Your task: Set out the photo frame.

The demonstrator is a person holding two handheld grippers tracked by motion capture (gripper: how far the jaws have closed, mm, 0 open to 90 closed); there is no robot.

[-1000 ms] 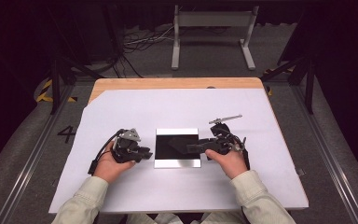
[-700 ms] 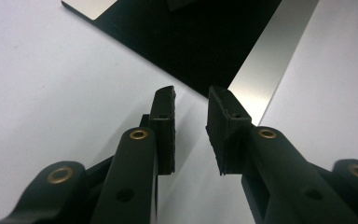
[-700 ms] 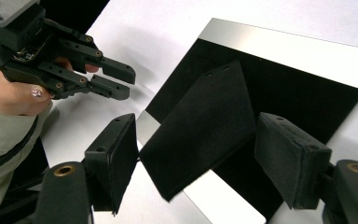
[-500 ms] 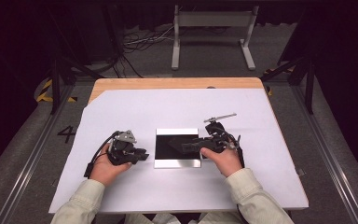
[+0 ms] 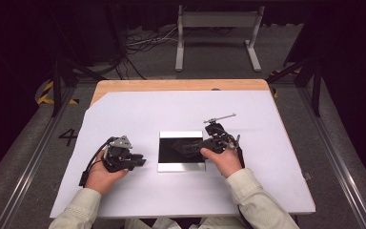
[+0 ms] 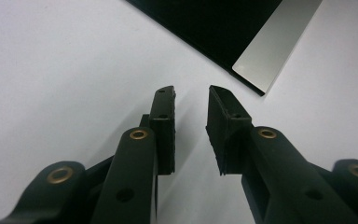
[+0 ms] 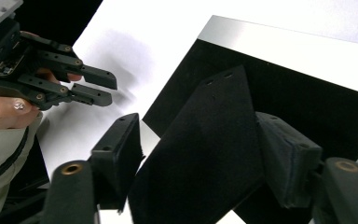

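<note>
the right hand-held gripper (image 5: 189,146) reaches over the black plate (image 5: 182,150), which lies flat on the surface (image 5: 171,107) with a silver strip (image 5: 181,167) along its near edge. in the right gripper view a black wedge-shaped piece (image 7: 205,154) stands between the jaws; the jaws are spread, one pad (image 7: 286,158) against the piece and the other just beside it, so i cannot tell whether it is truly clamped or only bracketed. the piece probably rests on the plate, and the hand comes in low from the side so the jaws can straddle it.

the left hand-held gripper (image 5: 140,161) sits just left of the plate, its jaws a little apart and empty, pointing at the plate's near corner (image 6: 251,77). it looks placed there to steady the plate or wait its turn.

against the frame a second ago, the right hand has come further over the plate, and the left hand has drawn slightly back toward the person; the plate itself has not shifted.
</note>
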